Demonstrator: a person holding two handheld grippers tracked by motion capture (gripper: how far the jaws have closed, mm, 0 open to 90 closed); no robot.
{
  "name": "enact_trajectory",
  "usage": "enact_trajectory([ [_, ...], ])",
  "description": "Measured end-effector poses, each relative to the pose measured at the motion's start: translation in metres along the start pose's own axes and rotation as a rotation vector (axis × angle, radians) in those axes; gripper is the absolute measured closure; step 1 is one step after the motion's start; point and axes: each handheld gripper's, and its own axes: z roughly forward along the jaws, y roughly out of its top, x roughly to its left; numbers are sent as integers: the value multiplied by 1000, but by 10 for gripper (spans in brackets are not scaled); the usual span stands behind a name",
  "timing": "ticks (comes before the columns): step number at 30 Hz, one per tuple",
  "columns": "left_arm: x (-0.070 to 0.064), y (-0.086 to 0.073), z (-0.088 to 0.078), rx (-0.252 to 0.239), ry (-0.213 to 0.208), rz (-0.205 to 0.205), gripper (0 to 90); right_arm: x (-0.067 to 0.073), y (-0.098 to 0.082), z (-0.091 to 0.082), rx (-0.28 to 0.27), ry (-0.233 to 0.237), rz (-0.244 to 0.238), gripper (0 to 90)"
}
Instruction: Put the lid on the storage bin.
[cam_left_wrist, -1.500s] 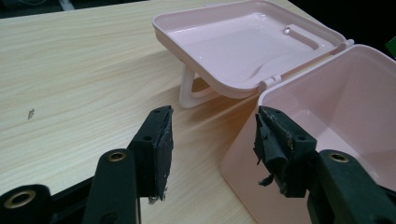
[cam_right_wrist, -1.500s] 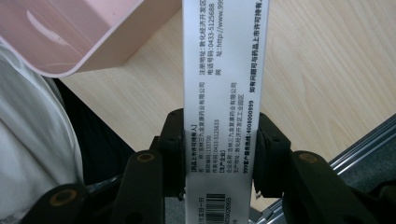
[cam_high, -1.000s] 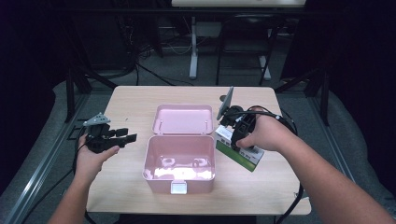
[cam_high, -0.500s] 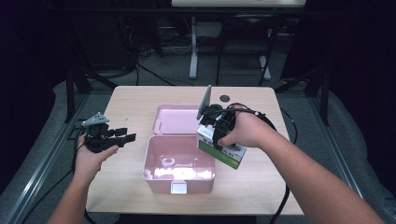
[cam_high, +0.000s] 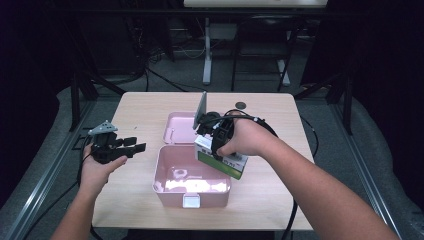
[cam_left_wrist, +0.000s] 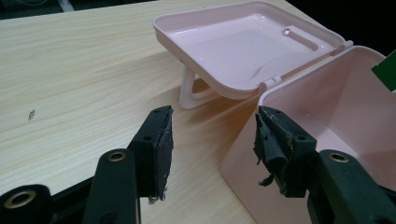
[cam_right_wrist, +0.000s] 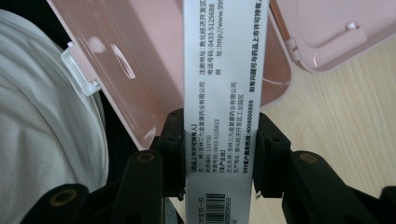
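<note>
A pink plastic box (cam_high: 192, 180) stands open at the table's middle, its lid (cam_high: 180, 127) lying flat behind it. My right gripper (cam_high: 220, 150) is shut on a white and green carton (cam_high: 222, 159), which hangs over the box's right rim. In the right gripper view the carton's white printed side (cam_right_wrist: 224, 93) runs up between the two black pads (cam_right_wrist: 175, 149), with the pink box (cam_right_wrist: 140, 60) beneath. My left gripper (cam_high: 132, 144) hovers left of the box, open and holding nothing; its view shows the pads (cam_left_wrist: 156, 144) apart, with the box (cam_left_wrist: 327, 126) and lid (cam_left_wrist: 243, 46) ahead.
A small dark round object (cam_high: 241, 105) lies near the table's far edge. Bare wood (cam_high: 135, 200) stretches to the left of the box. Black cable (cam_high: 265, 125) loops behind my right hand. White cloth (cam_right_wrist: 42, 116) shows at the left of the right gripper view.
My right hand has carried the carton leftward, from beside the box's right side to above its right rim. The left hand has stayed where it was.
</note>
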Motion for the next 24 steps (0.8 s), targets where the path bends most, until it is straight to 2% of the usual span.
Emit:
enact_trajectory([
  [15, 1, 0, 0, -6, 0, -4, 467, 15, 24, 5, -1, 7, -66, 616],
  [24, 2, 0, 0, -3, -2, -3, 467, 22, 28, 8, 4, 10, -138, 616],
])
